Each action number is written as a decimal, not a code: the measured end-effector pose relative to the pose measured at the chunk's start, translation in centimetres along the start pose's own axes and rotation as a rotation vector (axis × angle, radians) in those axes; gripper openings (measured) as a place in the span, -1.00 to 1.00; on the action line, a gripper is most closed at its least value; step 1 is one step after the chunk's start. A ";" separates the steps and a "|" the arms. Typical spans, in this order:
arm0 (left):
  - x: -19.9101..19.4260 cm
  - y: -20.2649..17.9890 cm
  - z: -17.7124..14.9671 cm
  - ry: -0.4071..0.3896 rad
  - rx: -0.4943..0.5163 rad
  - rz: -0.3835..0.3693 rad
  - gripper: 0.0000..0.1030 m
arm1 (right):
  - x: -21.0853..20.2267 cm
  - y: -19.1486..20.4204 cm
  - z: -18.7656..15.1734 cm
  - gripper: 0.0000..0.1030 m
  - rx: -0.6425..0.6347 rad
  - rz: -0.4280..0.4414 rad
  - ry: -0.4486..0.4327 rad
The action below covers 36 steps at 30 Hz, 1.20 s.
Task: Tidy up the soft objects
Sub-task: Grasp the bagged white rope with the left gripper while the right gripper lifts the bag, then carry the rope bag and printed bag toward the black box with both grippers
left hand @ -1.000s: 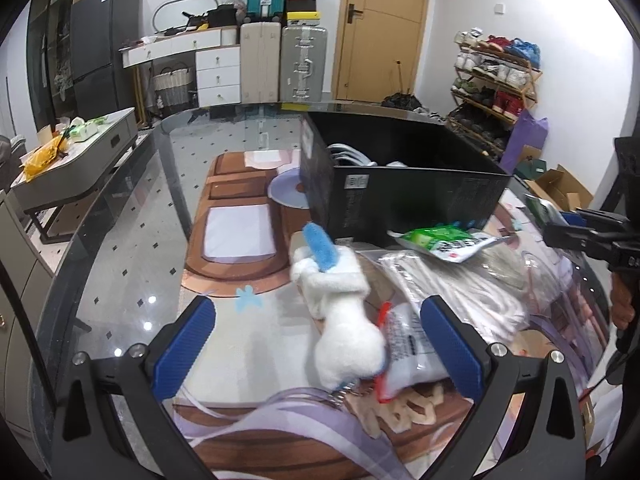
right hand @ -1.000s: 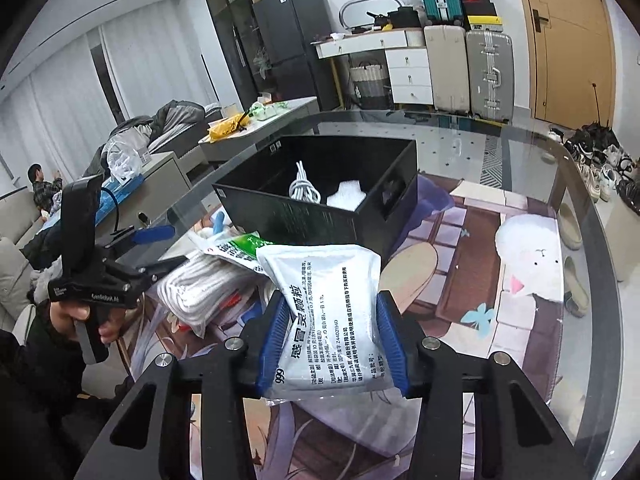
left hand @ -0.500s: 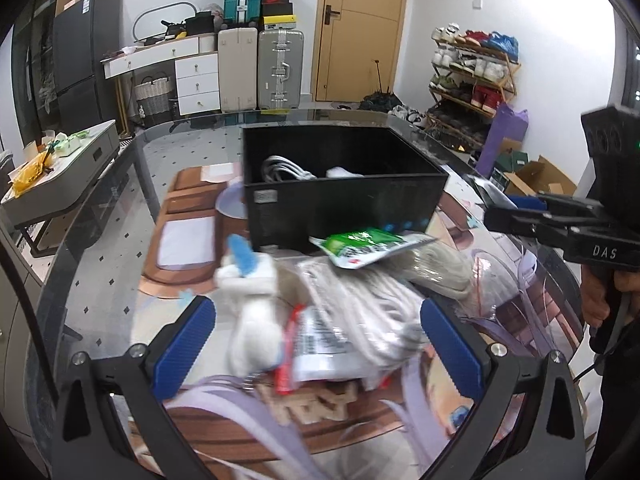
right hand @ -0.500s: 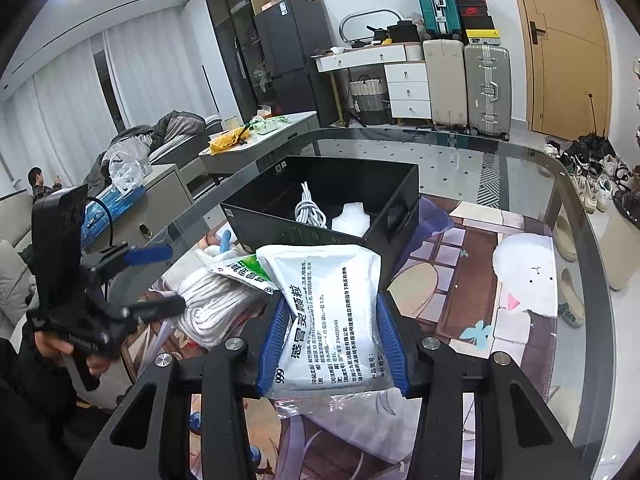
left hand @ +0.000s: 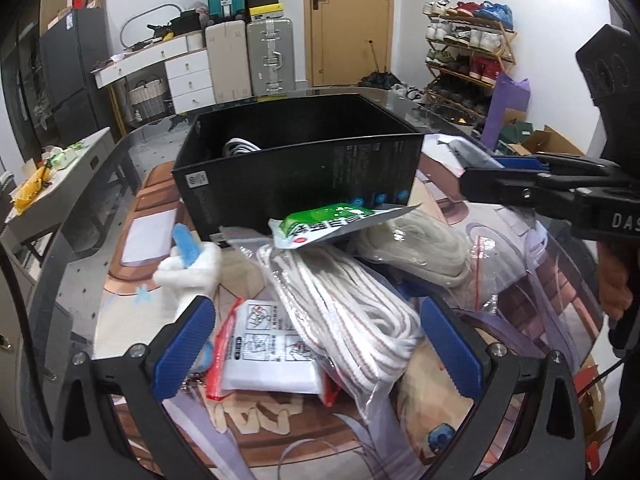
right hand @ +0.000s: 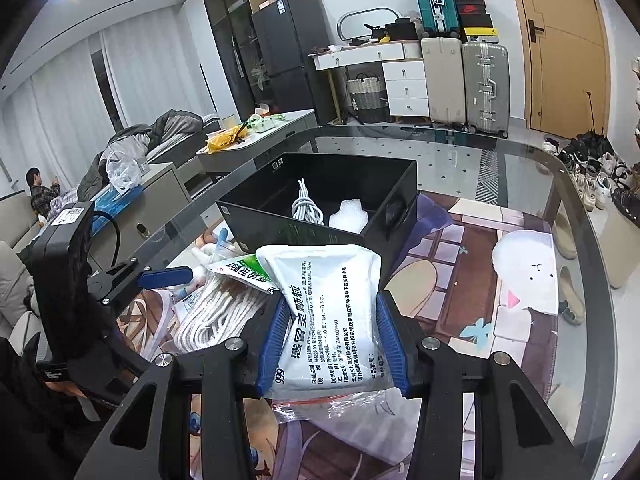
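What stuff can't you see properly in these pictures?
- Black cardboard box, left wrist view: its near wall hides most of the inside; only a bit of white cable shows.
- White printed sachet, right wrist view: the right gripper pads cover its side edges; its back is unseen.
- White plush toy, left wrist view: the left gripper finger covers its lower half.
- Bagged white rope coil, right wrist view: partly under the green packet.

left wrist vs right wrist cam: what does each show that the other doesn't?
Left wrist only: the open left tool over the bagged white rope, and the red-edged sachet. Right wrist only: the right tool shut on the white medicine pouch, and foam in the box. Both: black box, green packet.
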<state>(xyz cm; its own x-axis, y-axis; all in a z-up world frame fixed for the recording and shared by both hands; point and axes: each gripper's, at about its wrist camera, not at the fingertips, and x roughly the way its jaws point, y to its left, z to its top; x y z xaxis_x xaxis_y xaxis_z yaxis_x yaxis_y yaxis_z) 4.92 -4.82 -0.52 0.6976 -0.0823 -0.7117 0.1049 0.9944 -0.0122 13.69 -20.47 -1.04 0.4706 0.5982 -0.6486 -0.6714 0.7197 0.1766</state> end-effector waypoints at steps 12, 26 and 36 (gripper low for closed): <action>1.1 -0.5 0.3 0.002 0.003 -0.039 0.62 | 0.6 0.4 -0.1 -0.12 -0.012 0.004 0.016; -1.2 1.8 0.5 -0.066 -0.025 -0.114 -0.58 | 0.5 0.1 -0.1 -0.12 -0.009 0.003 0.005; -3.0 4.4 0.7 -0.132 -0.079 -0.097 -0.61 | -0.1 0.6 0.1 -0.12 -0.021 0.015 -0.026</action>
<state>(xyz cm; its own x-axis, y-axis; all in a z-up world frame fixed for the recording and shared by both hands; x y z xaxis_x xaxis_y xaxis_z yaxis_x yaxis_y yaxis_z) 3.82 -0.24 2.03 0.7745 -0.1811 -0.6060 0.1238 0.9830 -0.1356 13.33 -20.04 -0.76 0.4754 0.6178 -0.6263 -0.6899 0.7036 0.1704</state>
